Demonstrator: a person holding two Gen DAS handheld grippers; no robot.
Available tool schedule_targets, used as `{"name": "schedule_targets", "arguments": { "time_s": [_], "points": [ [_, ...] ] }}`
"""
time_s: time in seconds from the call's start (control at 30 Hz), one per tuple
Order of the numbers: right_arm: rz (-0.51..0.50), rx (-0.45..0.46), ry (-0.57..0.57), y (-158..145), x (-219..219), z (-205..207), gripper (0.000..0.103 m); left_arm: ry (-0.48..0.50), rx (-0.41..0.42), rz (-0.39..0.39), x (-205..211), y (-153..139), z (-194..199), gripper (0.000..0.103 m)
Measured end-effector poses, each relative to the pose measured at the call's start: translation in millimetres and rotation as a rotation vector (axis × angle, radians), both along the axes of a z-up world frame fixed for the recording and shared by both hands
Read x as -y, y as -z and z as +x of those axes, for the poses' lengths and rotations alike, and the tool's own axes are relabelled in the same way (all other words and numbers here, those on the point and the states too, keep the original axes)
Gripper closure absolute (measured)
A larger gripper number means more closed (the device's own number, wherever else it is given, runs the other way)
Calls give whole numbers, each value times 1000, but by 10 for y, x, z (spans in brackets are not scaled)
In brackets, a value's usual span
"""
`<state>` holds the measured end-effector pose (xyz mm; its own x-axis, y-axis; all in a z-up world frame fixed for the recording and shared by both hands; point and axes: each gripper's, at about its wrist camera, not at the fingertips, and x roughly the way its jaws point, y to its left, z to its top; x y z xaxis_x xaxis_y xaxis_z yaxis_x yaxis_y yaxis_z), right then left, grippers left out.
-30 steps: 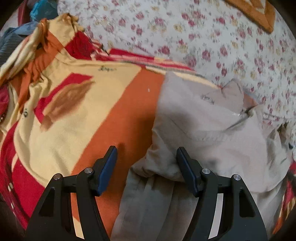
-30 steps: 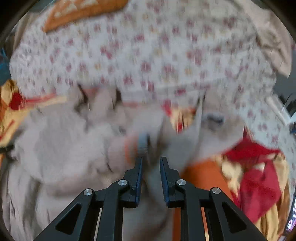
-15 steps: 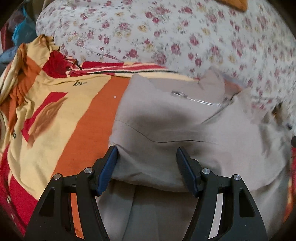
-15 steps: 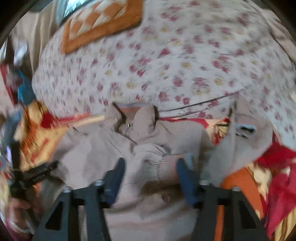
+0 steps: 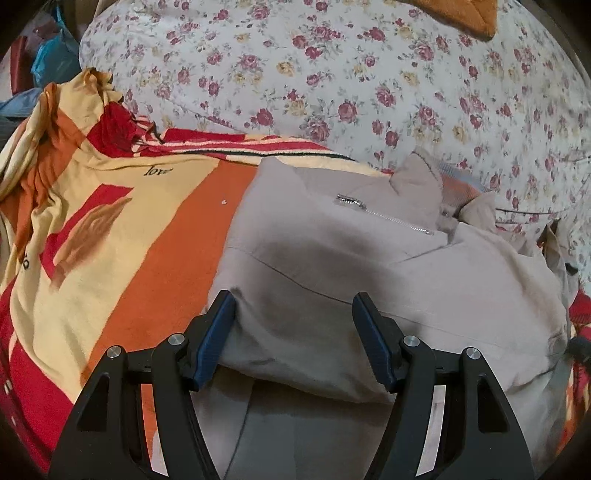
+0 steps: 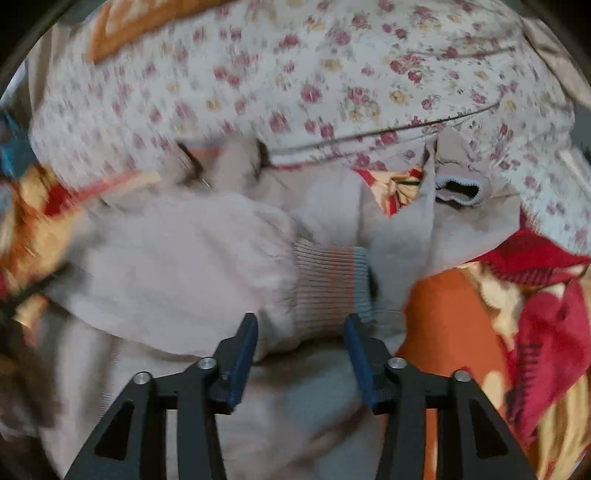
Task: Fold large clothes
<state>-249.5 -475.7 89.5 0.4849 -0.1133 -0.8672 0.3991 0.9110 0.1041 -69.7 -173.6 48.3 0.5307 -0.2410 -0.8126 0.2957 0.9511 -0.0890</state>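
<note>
A beige zip jacket [image 5: 369,273] lies on an orange, yellow and red blanket [image 5: 110,236]. Its silver chest zipper [image 5: 384,218] and collar show in the left wrist view. My left gripper [image 5: 293,317] is open, its jaws straddling a folded edge of the jacket. In the right wrist view the jacket [image 6: 177,258] has a sleeve folded across it, ending in a ribbed cuff [image 6: 332,284]. My right gripper [image 6: 300,345] is open, just in front of that cuff and holding nothing. A second cuff [image 6: 458,188] lies farther right.
A floral bedsheet [image 5: 332,74] covers the mound behind the jacket and also shows in the right wrist view [image 6: 295,74]. An orange patterned cushion [image 5: 461,14] sits at the top. Blue and dark items [image 5: 51,62] lie at the far left.
My right gripper has opened and let go of the sleeve, which now lies across the jacket. My left gripper has moved right, over the jacket's folded edge.
</note>
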Motion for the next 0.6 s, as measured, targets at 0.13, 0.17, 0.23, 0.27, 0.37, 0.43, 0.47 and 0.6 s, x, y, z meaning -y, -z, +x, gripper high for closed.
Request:
{"name": "schedule_targets", "arguments": {
  "time_s": [0.13, 0.17, 0.23, 0.27, 0.37, 0.43, 0.47, 0.6],
  "points": [
    [-48, 107, 23, -137, 4, -6, 52, 38, -11, 12, 87, 15, -58, 37],
    [-46, 117, 27, -109, 20, 12, 52, 50, -21, 20, 106, 34, -73, 37],
    [-14, 95, 34, 53, 103, 133, 53, 68, -32, 69, 158, 111, -96, 37],
    [-1, 57, 49, 179, 154, 198, 52, 73, -30, 83, 171, 139, -100, 36],
    [31, -17, 95, 440, 302, 272, 52, 82, -17, 107, 208, 186, -112, 36],
    [56, 11, 100, 331, 297, 233, 52, 83, -7, 110, 221, 183, -114, 36],
    [56, 35, 90, 229, 267, 206, 51, 78, 2, 101, 214, 164, -120, 36],
    [47, 146, 71, -112, 168, -7, 35, 73, 54, 53, 185, 18, -176, 36]
  ]
}}
